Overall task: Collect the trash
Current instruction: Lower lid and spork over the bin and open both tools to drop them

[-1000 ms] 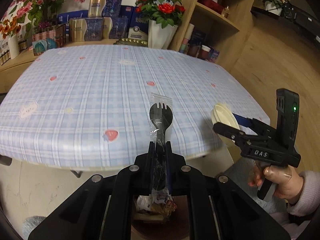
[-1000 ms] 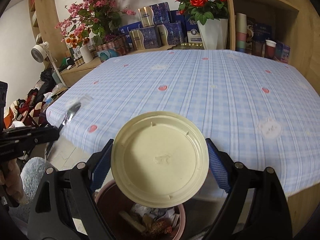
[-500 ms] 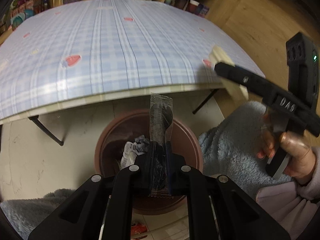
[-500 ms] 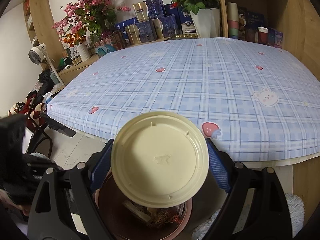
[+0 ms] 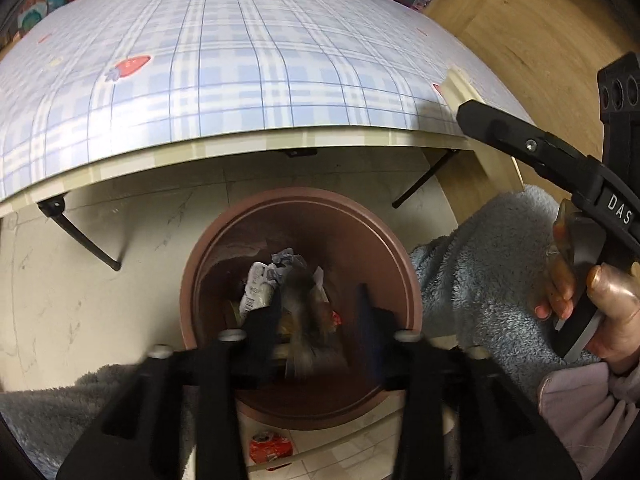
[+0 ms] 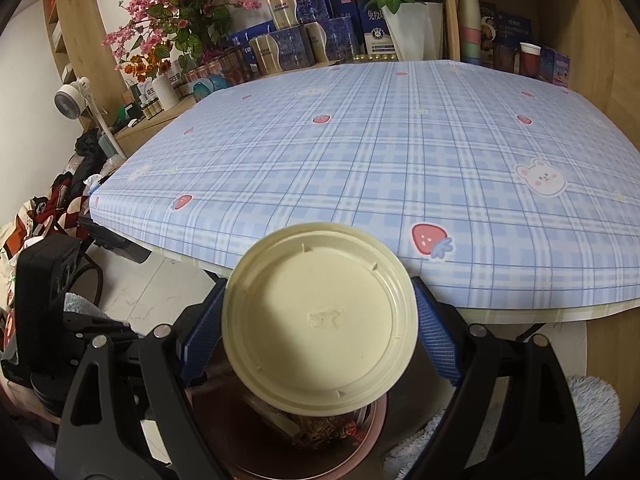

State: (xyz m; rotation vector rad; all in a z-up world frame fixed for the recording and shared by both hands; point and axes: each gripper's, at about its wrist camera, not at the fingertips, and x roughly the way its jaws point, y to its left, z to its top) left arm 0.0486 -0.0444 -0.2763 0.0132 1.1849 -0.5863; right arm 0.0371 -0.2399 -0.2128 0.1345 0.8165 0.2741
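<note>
My left gripper [image 5: 316,304] hangs over the brown trash bin [image 5: 300,200] on the floor, and its jaws are opening. The wrapped black spork [image 5: 306,332] is a blur between them, loose from the pads and above the crumpled wrappers [image 5: 260,284] in the bin. A round cream lid [image 6: 320,320] is clamped by its edge between the blue pads of my right gripper [image 6: 320,300]. It is held over the bin's rim [image 6: 372,436]. In the left wrist view that right gripper [image 5: 520,140] reaches in from the right, with the lid's edge [image 5: 460,88] at its tip.
The table with a blue plaid cloth [image 6: 400,152] overhangs the bin, with black folding legs [image 5: 80,236] under it. A fluffy grey-blue fabric [image 5: 472,264] flanks the bin. A red can [image 5: 268,446] lies on the floor. Flowers and boxes [image 6: 296,28] line the far shelf.
The left gripper dropped from table height to just over the bin and tipped downward. Its jaws parted and the spork slipped out of their hold. The right gripper kept its grip on the lid.
</note>
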